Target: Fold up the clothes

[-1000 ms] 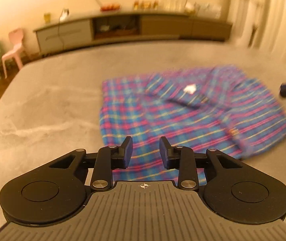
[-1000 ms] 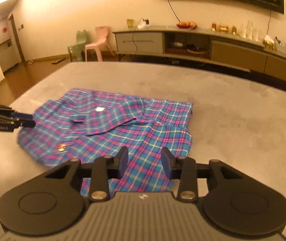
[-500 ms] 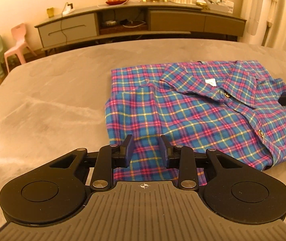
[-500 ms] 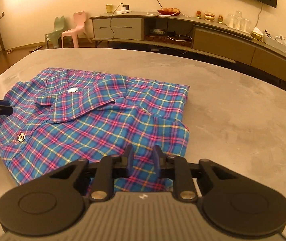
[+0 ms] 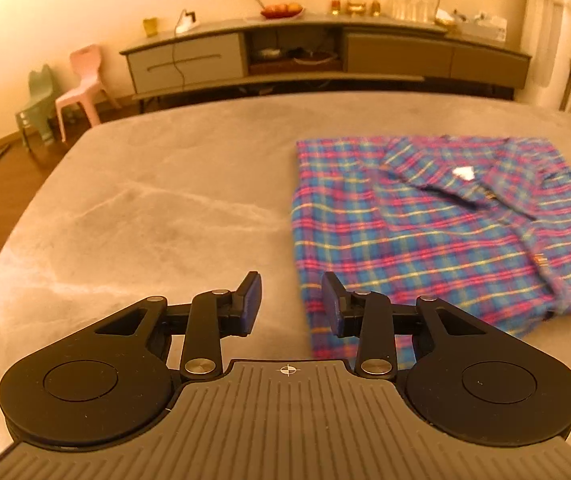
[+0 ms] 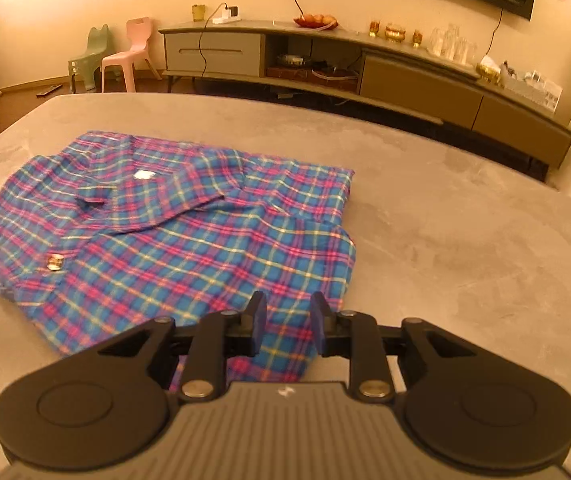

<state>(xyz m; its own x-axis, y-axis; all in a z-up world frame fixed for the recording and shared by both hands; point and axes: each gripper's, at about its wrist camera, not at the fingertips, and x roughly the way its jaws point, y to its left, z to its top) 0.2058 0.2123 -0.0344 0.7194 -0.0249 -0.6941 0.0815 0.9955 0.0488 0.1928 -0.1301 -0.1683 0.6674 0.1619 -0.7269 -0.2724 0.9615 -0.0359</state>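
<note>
The blue-and-pink plaid cotton shirt [image 6: 173, 248] lies folded compact on the grey marbled counter [image 5: 145, 216], seemingly nearly done; both grippers' jaws are opening, pinching nothing.

Nothing you can read here, the white tag [image 6: 143, 175] on your plaid shirt [image 6: 189, 240] too blurred, at eleven o'clock.

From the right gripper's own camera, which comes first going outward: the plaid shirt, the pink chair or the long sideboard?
Measured from the right gripper:
1. Plaid shirt, right under its fingertips on the table.
2. Long sideboard, beyond the table's far edge.
3. Pink chair, far left near the wall; close to the sideboard's depth, so hard to separate.
</note>
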